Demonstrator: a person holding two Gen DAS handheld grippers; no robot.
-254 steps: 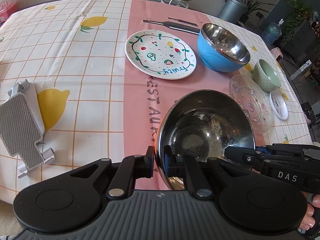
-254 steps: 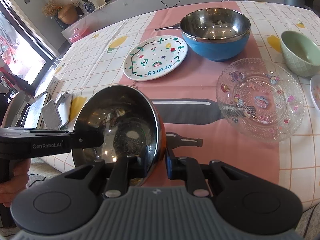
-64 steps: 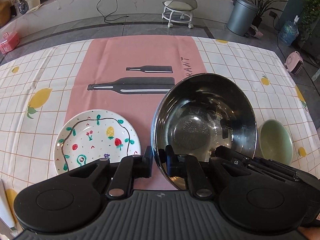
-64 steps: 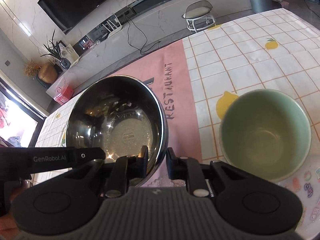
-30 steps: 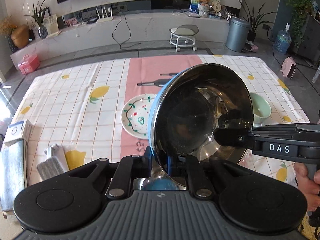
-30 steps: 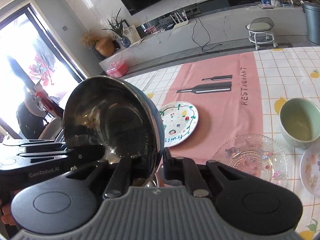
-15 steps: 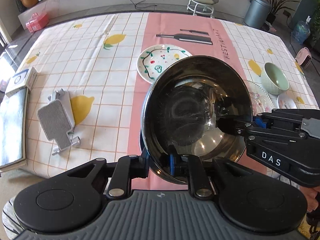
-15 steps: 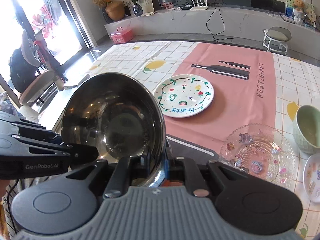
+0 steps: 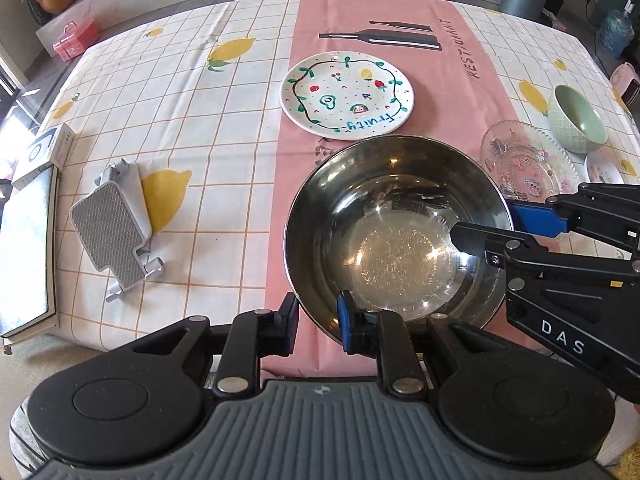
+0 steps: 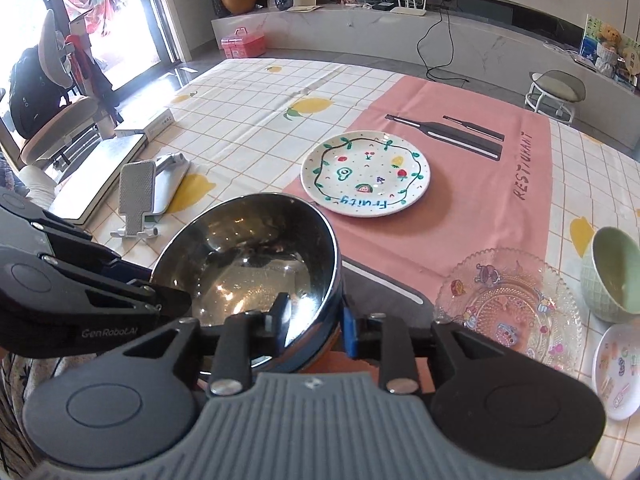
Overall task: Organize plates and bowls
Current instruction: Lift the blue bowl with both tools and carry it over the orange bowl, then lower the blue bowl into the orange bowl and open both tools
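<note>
A steel bowl [image 9: 394,232] [image 10: 256,276] sits upright near the table's front edge, nested in another bowl whose orange side shows below it in the right wrist view [image 10: 336,354]. My left gripper [image 9: 318,318] has its jaws parted around the bowl's near rim. My right gripper [image 10: 314,322] also straddles the rim with a visible gap; it shows at the right of the left wrist view [image 9: 500,226]. The white "Fruity" plate [image 9: 347,96] [image 10: 365,179] lies farther back on the pink runner.
A clear glass plate [image 9: 528,160] [image 10: 510,306], a green bowl [image 9: 578,120] [image 10: 614,276] and a small white plate [image 10: 618,370] lie to the right. A grey phone stand [image 9: 114,236] [image 10: 138,196], a book [image 9: 26,248] and a box [image 9: 44,152] lie left.
The steel bowl has come down from a tilted, lifted pose to sit upright and low at the front of the table. Both grippers' jaws have opened off its rim.
</note>
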